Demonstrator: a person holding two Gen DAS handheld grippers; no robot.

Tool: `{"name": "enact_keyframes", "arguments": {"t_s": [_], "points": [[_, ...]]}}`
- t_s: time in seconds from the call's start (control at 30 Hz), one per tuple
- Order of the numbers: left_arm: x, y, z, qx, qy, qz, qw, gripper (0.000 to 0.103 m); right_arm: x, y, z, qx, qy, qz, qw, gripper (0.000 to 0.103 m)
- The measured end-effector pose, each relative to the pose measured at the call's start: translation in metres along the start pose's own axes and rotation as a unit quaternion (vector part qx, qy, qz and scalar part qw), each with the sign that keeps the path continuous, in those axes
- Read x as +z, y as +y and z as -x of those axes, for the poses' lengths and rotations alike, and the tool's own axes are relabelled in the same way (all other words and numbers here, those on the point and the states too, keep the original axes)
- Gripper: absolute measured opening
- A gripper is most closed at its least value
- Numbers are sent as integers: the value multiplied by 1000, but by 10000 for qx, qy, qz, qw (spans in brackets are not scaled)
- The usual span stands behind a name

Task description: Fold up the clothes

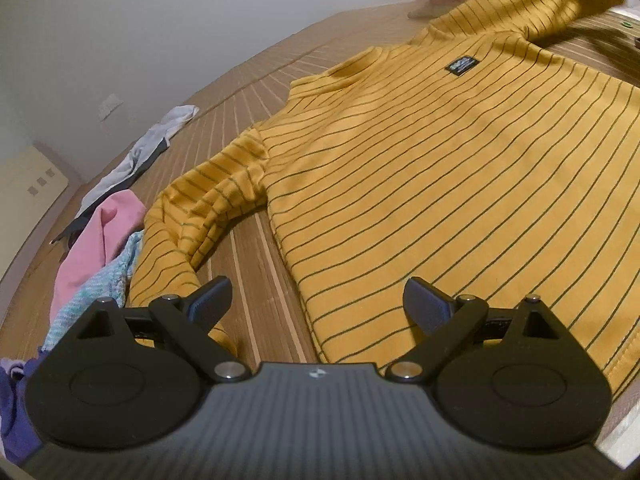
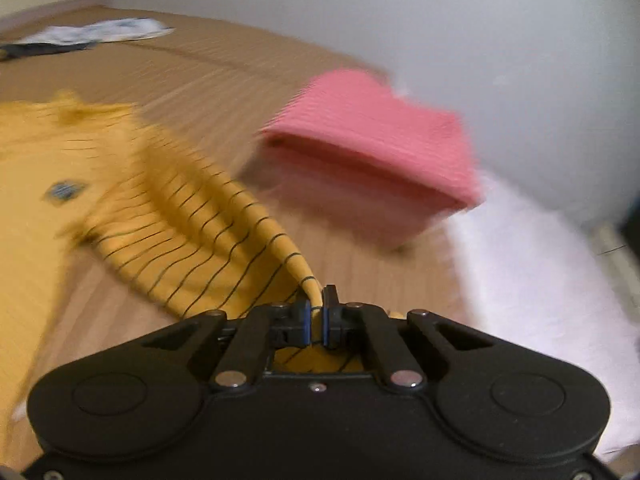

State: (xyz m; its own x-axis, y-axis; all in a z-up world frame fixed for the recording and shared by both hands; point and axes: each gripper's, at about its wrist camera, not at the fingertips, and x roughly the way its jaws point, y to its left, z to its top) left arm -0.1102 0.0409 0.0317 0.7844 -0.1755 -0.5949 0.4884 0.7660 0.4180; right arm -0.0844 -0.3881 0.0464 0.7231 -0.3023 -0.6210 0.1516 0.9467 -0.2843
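Observation:
A mustard yellow shirt with thin dark stripes [image 1: 440, 168] lies face up on the brown striped mat [image 1: 256, 264], a small dark label on its chest. Its near sleeve [image 1: 200, 208] lies crumpled at the left. My left gripper [image 1: 318, 300] hovers open over the shirt's bottom corner, nothing between its fingers. The far sleeve [image 1: 560, 4] is lifted off the mat. In the right wrist view my right gripper [image 2: 318, 312] is shut on that sleeve's [image 2: 224, 232] cuff, the cloth stretched back toward the shirt's body [image 2: 48, 184]. That view is blurred.
A pile of pink, pale blue and purple clothes [image 1: 100, 248] lies at the left, a white and grey garment [image 1: 148, 152] beyond it. A folded pink garment [image 2: 372, 152] and white fluffy cloth [image 2: 540, 272] lie at the right, near the wall.

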Motion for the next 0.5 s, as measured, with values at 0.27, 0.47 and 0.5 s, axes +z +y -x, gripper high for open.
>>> {"name": "enact_keyframes", "arguments": {"t_s": [0.27, 0.47, 0.5], "points": [[-5, 13, 4, -281, 168, 140, 9994, 96, 20, -14, -42, -304, 245, -91, 9992, 33], [-9, 16, 8, -444, 247, 108, 9986, 96, 5, 21, 12, 552, -349, -267, 9975, 59], [-10, 15, 9, -439, 242, 88, 9987, 96, -1, 33, 21, 1144, -430, -253, 9922, 59]]}}
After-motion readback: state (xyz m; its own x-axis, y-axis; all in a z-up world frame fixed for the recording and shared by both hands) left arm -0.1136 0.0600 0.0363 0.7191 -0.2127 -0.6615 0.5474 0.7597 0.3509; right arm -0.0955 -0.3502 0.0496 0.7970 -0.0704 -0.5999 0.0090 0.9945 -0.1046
